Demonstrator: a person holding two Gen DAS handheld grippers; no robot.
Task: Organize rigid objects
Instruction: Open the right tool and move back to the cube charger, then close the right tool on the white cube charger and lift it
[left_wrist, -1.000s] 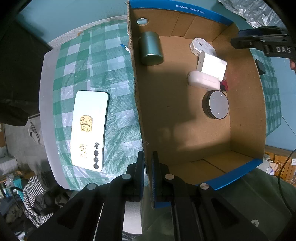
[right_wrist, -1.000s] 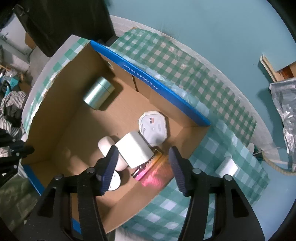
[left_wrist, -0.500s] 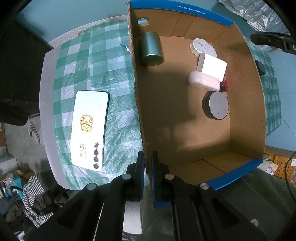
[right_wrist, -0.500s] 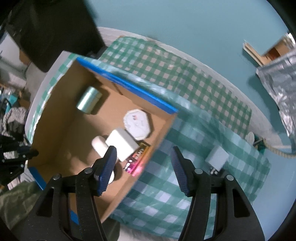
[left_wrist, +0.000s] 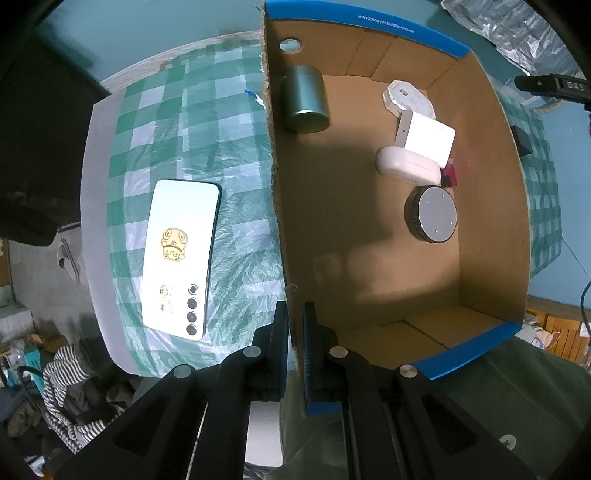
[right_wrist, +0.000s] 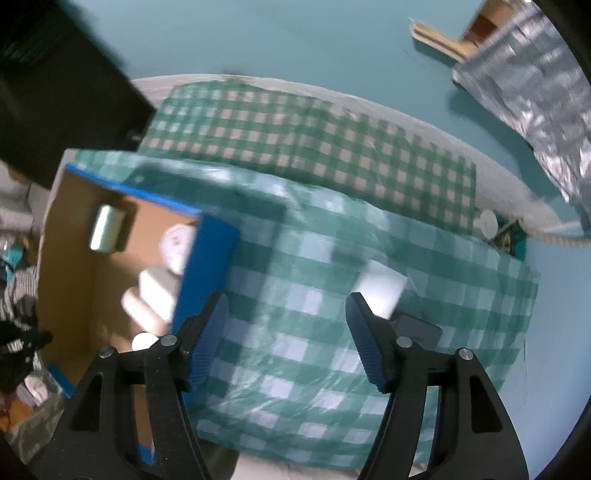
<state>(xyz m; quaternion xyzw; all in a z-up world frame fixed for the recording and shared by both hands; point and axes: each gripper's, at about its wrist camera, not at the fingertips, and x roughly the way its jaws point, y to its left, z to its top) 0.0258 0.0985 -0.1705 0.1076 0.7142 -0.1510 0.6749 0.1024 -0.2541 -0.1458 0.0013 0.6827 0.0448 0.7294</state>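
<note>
My left gripper (left_wrist: 294, 325) is shut on the near left wall of the cardboard box (left_wrist: 280, 221). Inside the box lie a green tin (left_wrist: 306, 99), a white octagonal case (left_wrist: 408, 98), a white square block (left_wrist: 428, 138), a white oval case (left_wrist: 406, 166) and a round grey disc (left_wrist: 432, 214). A white phone (left_wrist: 181, 254) lies on the checked cloth left of the box. My right gripper (right_wrist: 286, 332) is open and empty above the cloth, right of the box (right_wrist: 207, 266). A white block (right_wrist: 384, 291) and a dark flat object (right_wrist: 417, 328) lie by its right finger.
The green checked cloth (right_wrist: 303, 387) covers the table. Crumpled foil (right_wrist: 546, 88) lies at the far right. Striped fabric and clutter (left_wrist: 70, 387) sit below the table's left edge. The right gripper's body shows at the left wrist view's right edge (left_wrist: 554, 86).
My right gripper has swung to the right, from over the box's inside to over the cloth beside it. The left gripper and box have not moved.
</note>
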